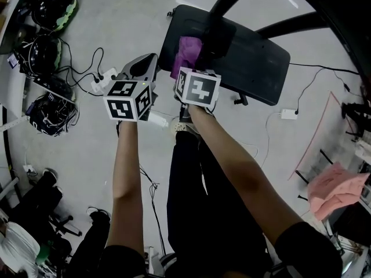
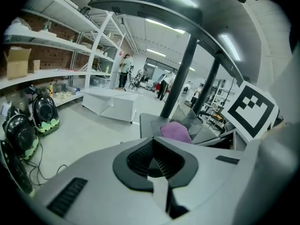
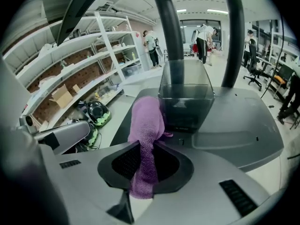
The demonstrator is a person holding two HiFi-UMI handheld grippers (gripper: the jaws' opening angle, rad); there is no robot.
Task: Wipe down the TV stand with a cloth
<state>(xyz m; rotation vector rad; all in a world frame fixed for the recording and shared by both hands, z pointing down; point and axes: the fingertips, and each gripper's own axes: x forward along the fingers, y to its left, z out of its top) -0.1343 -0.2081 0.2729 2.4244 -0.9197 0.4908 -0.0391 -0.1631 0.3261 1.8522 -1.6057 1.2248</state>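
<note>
1. Head view: my right tongs (image 1: 194, 62) hold the purple cloth (image 1: 186, 54) at the left edge of the dark TV stand (image 1: 255, 62). My left tongs (image 1: 148, 62) hang just beside it, over the floor (image 1: 116, 16).
2. Left gripper view: my left tongs (image 2: 152, 159) are pressed together with nothing between them.
3. Right gripper view: my right tongs (image 3: 143, 165) are clamped on the cloth (image 3: 146, 125), which drapes onto the TV stand (image 3: 243, 121).

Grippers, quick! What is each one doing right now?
Left gripper: closed, holding nothing.
Right gripper: closed on the purple cloth.
</note>
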